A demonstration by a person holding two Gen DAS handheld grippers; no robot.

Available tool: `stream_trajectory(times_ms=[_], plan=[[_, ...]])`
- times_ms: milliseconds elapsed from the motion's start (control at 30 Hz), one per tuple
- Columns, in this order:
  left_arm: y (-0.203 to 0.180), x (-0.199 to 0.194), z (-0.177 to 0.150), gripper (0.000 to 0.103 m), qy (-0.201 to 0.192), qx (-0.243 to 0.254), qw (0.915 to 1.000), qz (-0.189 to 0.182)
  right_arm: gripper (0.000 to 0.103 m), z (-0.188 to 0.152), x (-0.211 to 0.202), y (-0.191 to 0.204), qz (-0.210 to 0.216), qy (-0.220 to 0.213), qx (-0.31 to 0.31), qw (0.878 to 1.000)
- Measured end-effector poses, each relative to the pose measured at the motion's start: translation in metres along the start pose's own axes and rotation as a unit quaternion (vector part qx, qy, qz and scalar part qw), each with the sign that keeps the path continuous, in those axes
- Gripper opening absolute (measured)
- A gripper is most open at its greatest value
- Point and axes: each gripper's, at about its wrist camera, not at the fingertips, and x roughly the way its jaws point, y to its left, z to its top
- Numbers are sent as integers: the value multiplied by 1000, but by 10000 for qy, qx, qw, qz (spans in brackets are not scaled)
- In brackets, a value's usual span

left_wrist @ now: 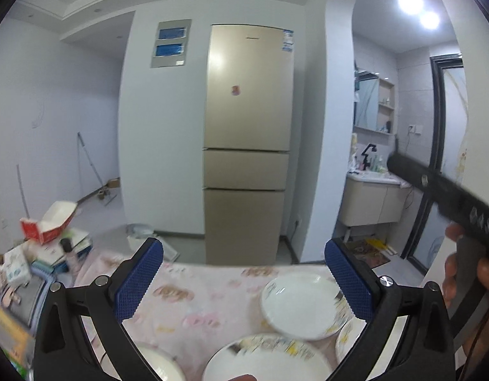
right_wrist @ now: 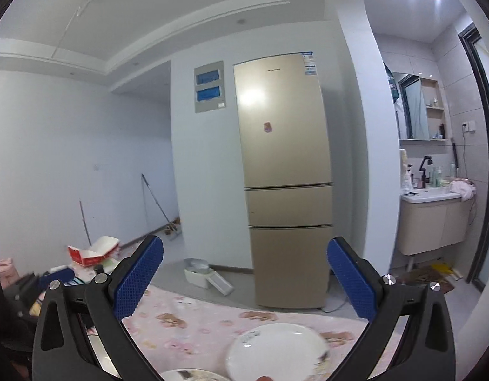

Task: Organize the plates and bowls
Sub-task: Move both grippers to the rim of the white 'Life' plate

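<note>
In the left wrist view, several white plates lie on a pink patterned tablecloth (left_wrist: 197,311): one white plate (left_wrist: 300,304) at the right, a larger patterned plate (left_wrist: 266,362) at the bottom centre, a white dish (left_wrist: 158,365) at the bottom left. My left gripper (left_wrist: 243,279) is open and empty above them. The right gripper's black body (left_wrist: 451,197) shows at the right. In the right wrist view, my right gripper (right_wrist: 244,279) is open and empty above a white plate (right_wrist: 276,352); another plate's rim (right_wrist: 193,374) peeks at the bottom.
A gold fridge (left_wrist: 247,146) stands beyond the table's far edge. A red and white box (left_wrist: 50,222) and cluttered items (left_wrist: 19,270) sit at the left. A washbasin cabinet (left_wrist: 371,200) is at the right. A white bin (right_wrist: 200,273) lies on the floor.
</note>
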Motion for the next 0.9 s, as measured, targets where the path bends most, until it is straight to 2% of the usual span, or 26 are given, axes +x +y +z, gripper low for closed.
stream_trajectory(times_ms=[67, 200, 367, 467, 533, 600, 767, 900], plan=[[-8, 16, 11, 103, 75, -63, 9998, -186, 103, 4, 1, -12, 207, 58, -106, 9997], [-28, 65, 19, 103, 492, -137, 9970, -584, 103, -8, 1, -32, 200, 80, -117, 9997], [-43, 122, 10, 103, 1058, -294, 9903, -849, 103, -28, 24, -51, -238, 548, -115, 9981], [-39, 148, -1, 103, 1319, -368, 9860, -946, 103, -36, 28, -61, -488, 592, -88, 9970], [-34, 159, -11, 103, 1359, -447, 9858, -878, 103, -43, 34, -66, -601, 755, -99, 9953], [-30, 176, -25, 103, 1498, -461, 9855, -651, 103, -50, 43, -69, -683, 902, -156, 9935], [-37, 202, -58, 103, 1718, -229, 9843, -339, 103, -77, 65, -82, -751, 1042, -158, 9916], [-37, 225, -83, 103, 2050, -26, 9785, -205, 103, -112, 93, -109, -1034, 1666, 127, 9805]])
